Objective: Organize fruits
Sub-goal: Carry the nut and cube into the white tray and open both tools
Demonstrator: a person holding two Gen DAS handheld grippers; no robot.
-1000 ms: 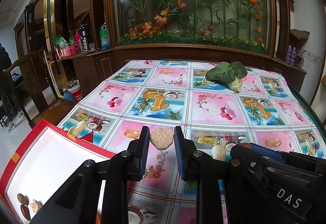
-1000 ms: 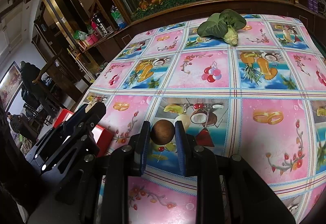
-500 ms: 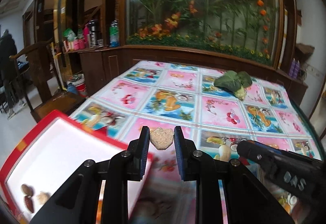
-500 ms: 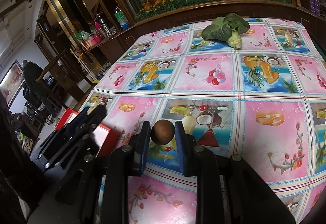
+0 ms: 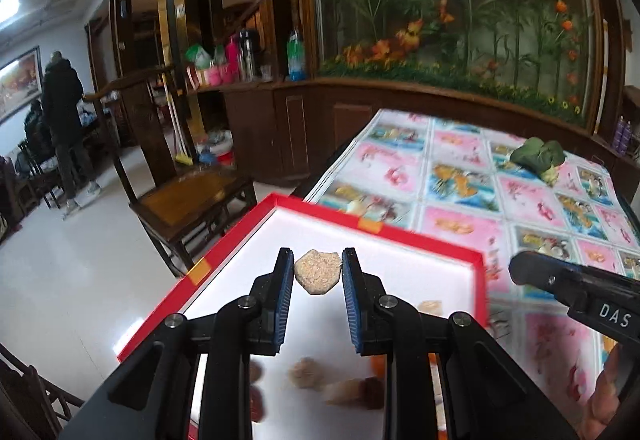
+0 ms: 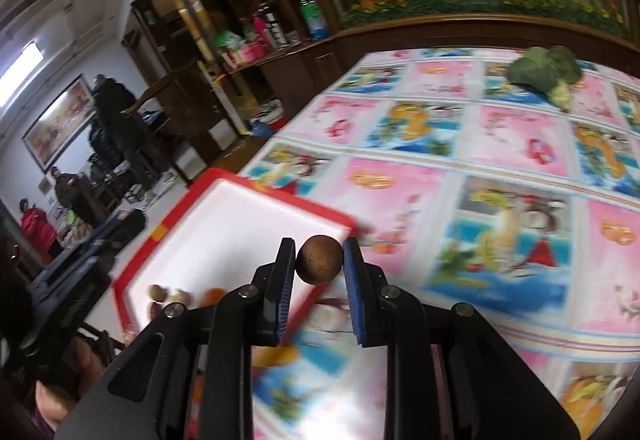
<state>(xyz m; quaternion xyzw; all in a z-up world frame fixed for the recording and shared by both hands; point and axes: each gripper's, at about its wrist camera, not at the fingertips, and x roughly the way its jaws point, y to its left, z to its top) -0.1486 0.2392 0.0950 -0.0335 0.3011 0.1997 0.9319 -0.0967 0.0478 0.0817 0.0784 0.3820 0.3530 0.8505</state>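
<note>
My left gripper [image 5: 318,270] is shut on a tan, rough, heart-shaped piece [image 5: 318,271] and hangs over the white inside of a red-rimmed tray [image 5: 240,236]. Several small brown and orange fruits [image 5: 344,386] lie in the tray's near part, blurred. My right gripper [image 6: 319,260] is shut on a round brown fruit [image 6: 320,259] above the tray's right corner [image 6: 340,222], at the edge of the fruit-print tablecloth [image 6: 512,156]. The right gripper's black body [image 5: 580,290] shows at the right of the left wrist view.
A leafy green vegetable [image 5: 538,156] lies far back on the table. A wooden chair [image 5: 180,196] stands left of the table on the pale floor. People [image 5: 64,120] stand in the far left of the room. A wooden cabinet with a flower display [image 5: 440,40] runs behind.
Both grippers have swung left with their pieces still held. The tray has come from the lower left into the centre of both views; the left gripper is now over it.
</note>
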